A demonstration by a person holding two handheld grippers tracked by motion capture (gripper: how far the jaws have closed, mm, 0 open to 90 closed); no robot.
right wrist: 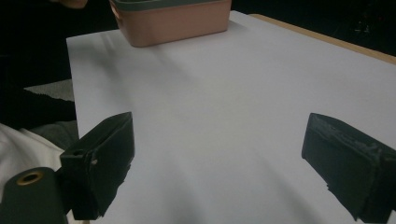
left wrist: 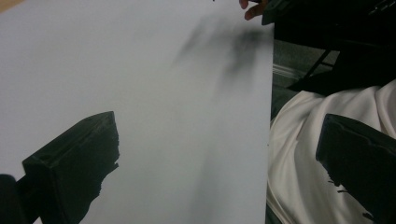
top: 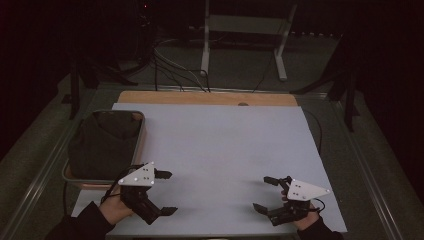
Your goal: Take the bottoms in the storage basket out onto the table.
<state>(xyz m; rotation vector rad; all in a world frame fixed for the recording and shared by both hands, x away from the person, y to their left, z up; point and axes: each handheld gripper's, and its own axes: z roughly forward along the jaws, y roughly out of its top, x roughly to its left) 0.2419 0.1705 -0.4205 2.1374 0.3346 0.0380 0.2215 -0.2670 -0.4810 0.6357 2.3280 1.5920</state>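
We hold the left tool (top: pixel 166 192) low over the near left part of the tabletop (top: pixel 220 150), its two black jaws spread wide with nothing between them. The right tool (top: pixel 264 194) sits opposite, over the near right part, its jaws likewise wide apart and empty. The two tools face each other across a bare stretch of white surface and are well apart.

Just behind and to the outer side of the left tool stands a pink tray (top: pixel 141 131) with a grey rim, and a dark folded cloth (top: pixel 102 142) lies inside it, covering most of its floor. The tray's near corner is close to the left tool's grey plate, though we cannot tell whether they touch. In the right gripper view the same tray (right wrist: pixel 173 21) appears straight ahead of the right tool's jaws, far across the white surface, with nothing standing between.

In the left gripper view, a white garment (left wrist: pixel 303 154) on the person shows beyond the tabletop edge, between the left tool's jaws and partly behind the one jaw; a fingertip of the other hand (left wrist: pixel 252 8) shows at the far end.

Beyond the tabletop's wooden far edge, cables (top: pixel 175 70) trail over the floor toward a white frame (top: pixel 245 35).

We can read no labels or writing anywhere.
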